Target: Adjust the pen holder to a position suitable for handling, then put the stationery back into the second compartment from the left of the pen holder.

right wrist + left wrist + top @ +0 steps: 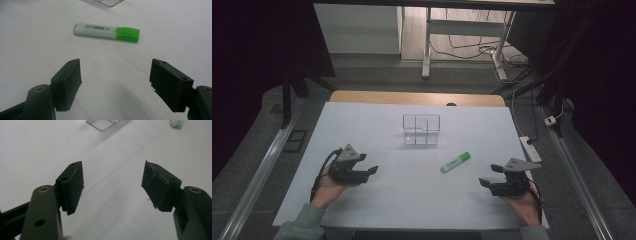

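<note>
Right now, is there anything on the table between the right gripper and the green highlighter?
No. In the right gripper view, the stretch between the open right gripper and the highlighter is bare white table; the high view agrees.

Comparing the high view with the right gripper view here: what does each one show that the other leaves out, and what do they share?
High view alone: the left hand-held gripper, both hands, the whole clear divided box, the table's wooden edge and the floor with cables. Right gripper view alone: the black "HIGH" lettering on the green highlighter, and nothing between the open jaws of the right hand-held gripper. Shared: the highlighter lying flat on the white table, apart from the box.
</note>
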Action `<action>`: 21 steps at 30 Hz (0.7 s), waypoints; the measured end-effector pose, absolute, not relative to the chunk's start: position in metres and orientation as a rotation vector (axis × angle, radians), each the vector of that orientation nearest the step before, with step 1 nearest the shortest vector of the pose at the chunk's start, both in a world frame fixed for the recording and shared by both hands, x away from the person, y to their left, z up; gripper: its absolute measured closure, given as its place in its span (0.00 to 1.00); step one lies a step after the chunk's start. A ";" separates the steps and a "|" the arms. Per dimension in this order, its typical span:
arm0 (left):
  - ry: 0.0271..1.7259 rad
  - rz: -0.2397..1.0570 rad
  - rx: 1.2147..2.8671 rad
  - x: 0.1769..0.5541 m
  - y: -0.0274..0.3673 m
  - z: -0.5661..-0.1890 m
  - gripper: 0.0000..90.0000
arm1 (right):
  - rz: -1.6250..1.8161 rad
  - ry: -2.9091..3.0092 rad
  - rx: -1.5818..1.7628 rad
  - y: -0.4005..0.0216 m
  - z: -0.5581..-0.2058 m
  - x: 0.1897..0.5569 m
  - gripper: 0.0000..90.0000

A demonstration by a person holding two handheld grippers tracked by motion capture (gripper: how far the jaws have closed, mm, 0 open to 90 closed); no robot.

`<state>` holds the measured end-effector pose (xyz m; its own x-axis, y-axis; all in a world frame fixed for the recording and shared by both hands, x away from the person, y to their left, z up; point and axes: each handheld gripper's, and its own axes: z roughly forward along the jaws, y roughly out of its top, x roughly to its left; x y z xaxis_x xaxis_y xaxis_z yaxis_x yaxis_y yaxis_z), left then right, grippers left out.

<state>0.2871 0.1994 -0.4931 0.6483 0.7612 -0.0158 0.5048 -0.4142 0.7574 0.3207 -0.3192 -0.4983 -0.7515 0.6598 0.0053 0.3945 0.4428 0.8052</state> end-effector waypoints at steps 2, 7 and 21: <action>0.975 0.429 2.100 0.281 0.201 -0.496 0.37 | 1.225 2.386 0.902 -0.319 -0.499 0.321 0.28; 0.982 0.431 2.109 0.282 0.204 -0.499 0.35 | 1.212 2.398 0.905 -0.319 -0.498 0.322 0.29; 1.002 0.430 2.075 0.281 0.210 -0.500 0.34 | 1.209 2.387 0.921 -0.318 -0.493 0.326 0.31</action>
<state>0.2812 0.2104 -0.4997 0.6327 0.7738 -0.0304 0.5112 -0.3878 0.7670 0.3263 -0.3175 -0.4933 -0.7449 0.6670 0.0129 0.4048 0.4366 0.8034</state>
